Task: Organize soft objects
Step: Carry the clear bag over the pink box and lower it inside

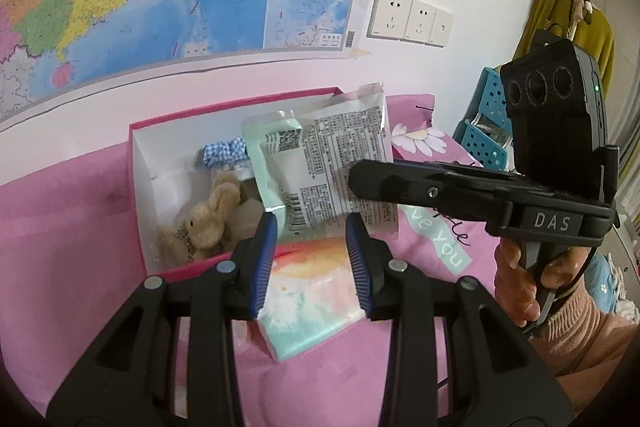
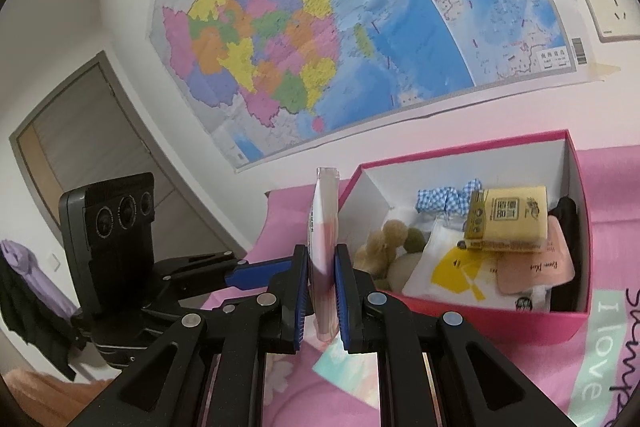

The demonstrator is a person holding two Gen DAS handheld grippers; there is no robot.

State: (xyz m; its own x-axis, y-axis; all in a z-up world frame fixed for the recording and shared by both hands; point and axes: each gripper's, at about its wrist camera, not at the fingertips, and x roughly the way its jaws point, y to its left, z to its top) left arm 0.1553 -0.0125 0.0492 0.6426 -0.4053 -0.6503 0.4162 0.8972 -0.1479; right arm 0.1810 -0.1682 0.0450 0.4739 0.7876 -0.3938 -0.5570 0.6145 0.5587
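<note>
Holding a flat pastel plastic packet [image 1: 308, 291] just in front of the pink-sided cardboard box [image 1: 138, 163], we clamp it with both tools: our left gripper [image 1: 311, 259] across its width, our right gripper [image 2: 322, 291] pinching its thin edge.

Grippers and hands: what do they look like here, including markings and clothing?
Both are matte black two-finger grippers with ribbed blue pads. The right one's body reads "DAS" and carries a three-lens black camera block. The right hand wears a pink ribbed knit sleeve.
</note>
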